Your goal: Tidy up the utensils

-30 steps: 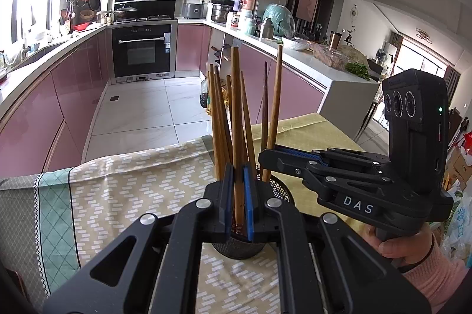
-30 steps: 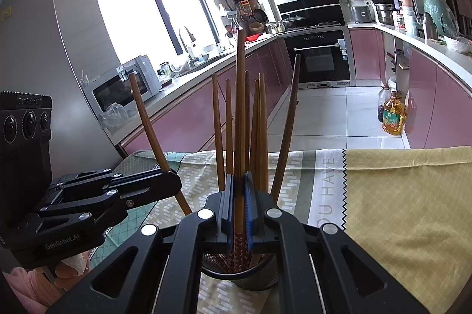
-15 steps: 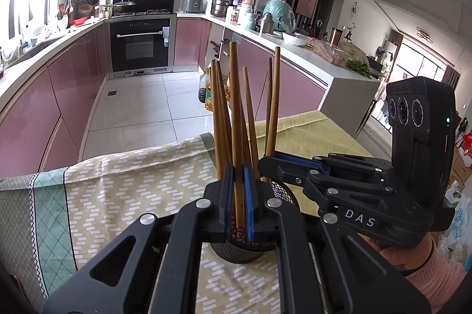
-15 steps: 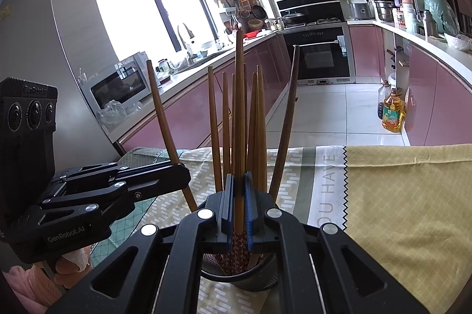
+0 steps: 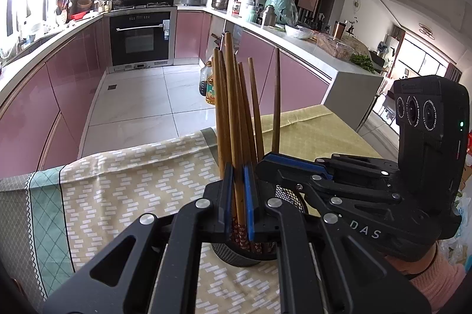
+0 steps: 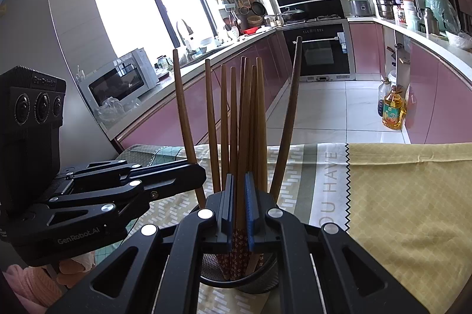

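A black mesh holder [image 5: 242, 253] [image 6: 262, 281] stands on the patterned cloth and holds several brown chopsticks upright. My left gripper [image 5: 237, 196] is shut on one chopstick [image 5: 233, 107] whose lower end is down in the holder. My right gripper [image 6: 239, 206] is shut on another chopstick [image 6: 244, 119], also down in the holder. Each gripper shows in the other's view, the right one [image 5: 348, 190] at right, the left one [image 6: 97, 196] at left, close beside the holder.
The table carries a beige patterned cloth [image 5: 132, 181] with a green edge and a yellow cloth [image 6: 413, 196] to the right. Beyond are pink kitchen cabinets, an oven [image 5: 140, 39], a microwave [image 6: 121, 78] and an oil bottle [image 6: 392, 110] on the floor.
Both held chopsticks have sunk lower into the holder, their tops now nearer the others. The two grippers have come closer together over the holder.
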The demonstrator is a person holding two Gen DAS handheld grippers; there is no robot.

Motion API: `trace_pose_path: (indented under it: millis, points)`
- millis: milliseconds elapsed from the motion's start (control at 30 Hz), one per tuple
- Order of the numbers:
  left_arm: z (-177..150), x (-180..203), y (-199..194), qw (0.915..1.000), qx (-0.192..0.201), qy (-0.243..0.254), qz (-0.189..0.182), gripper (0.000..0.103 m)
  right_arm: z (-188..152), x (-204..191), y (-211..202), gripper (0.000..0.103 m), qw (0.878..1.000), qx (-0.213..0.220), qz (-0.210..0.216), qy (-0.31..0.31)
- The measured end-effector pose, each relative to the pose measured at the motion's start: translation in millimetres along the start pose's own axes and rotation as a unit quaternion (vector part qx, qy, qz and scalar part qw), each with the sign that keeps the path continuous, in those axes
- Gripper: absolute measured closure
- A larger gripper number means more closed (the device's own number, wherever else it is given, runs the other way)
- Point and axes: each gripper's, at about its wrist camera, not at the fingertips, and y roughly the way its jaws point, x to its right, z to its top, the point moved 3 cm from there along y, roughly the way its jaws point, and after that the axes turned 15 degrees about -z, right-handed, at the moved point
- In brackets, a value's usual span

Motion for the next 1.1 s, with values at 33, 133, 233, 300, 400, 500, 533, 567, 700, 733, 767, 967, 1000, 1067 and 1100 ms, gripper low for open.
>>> trace_pose_path:
  millis: [33, 133, 233, 300, 400, 500, 533, 567, 700, 733, 767, 967, 1000, 1067, 1100]
  points:
    - [-1, -1, 2, 1.0000, -0.002, 0.000, 0.000, 0.095, 0, 0, 0, 0.096, 1.000, 0.000, 0.000, 0.000]
    - [-4, -1, 7, 1.0000, -0.009, -0.003, 0.000, 0.095, -1, -1, 1, 0.095, 1.000, 0.000, -0.001, 0.001]
    - [-7, -2, 9, 0.9999, -0.012, -0.007, -0.002, 0.095, -3, -1, -1, 0.095, 1.000, 0.001, -0.003, 0.000]
    - [-9, -3, 7, 0.9999, -0.008, -0.009, 0.000, 0.095, -5, -1, -3, 0.093, 1.000, 0.001, -0.003, 0.000]
    - [-14, -3, -1, 0.9999, 0.004, -0.008, 0.011, 0.085, -7, -1, -6, 0.087, 1.000, 0.005, -0.006, -0.003]
    - [-20, -3, -13, 0.9992, 0.022, -0.006, 0.032, 0.073, -9, -2, -14, 0.076, 1.000, 0.016, -0.016, -0.011]
    - [-21, -3, -17, 0.9989, 0.027, -0.004, 0.039, 0.067, -10, -2, -17, 0.073, 1.000, 0.019, -0.019, -0.012]
    - [-24, -2, -22, 0.9981, 0.035, -0.001, 0.050, 0.059, -12, -2, -19, 0.066, 0.999, 0.023, -0.022, -0.014]
    - [-34, -2, -43, 0.9948, 0.063, 0.001, 0.079, 0.032, -18, -2, -32, 0.042, 0.998, 0.039, -0.038, -0.019]
    - [-36, -1, -48, 0.9937, 0.070, 0.002, 0.088, 0.025, -21, -3, -33, 0.040, 0.998, 0.040, -0.040, -0.021]
    - [-40, -1, -54, 0.9920, 0.078, 0.004, 0.099, 0.019, -24, -3, -35, 0.031, 0.998, 0.043, -0.047, -0.024]
    - [-58, -1, -80, 0.9837, 0.104, 0.013, 0.146, 0.005, -41, -11, -43, 0.006, 0.995, 0.061, -0.067, -0.038]
    - [-61, -1, -83, 0.9822, 0.107, 0.012, 0.154, 0.005, -43, -13, -45, 0.006, 0.995, 0.065, -0.071, -0.041]
    - [-67, -1, -90, 0.9796, 0.113, 0.012, 0.166, 0.005, -47, -16, -47, 0.006, 0.993, 0.072, -0.078, -0.043]
    - [-68, -1, -91, 0.9788, 0.114, 0.011, 0.169, 0.005, -50, -18, -49, 0.006, 0.993, 0.075, -0.080, -0.045]
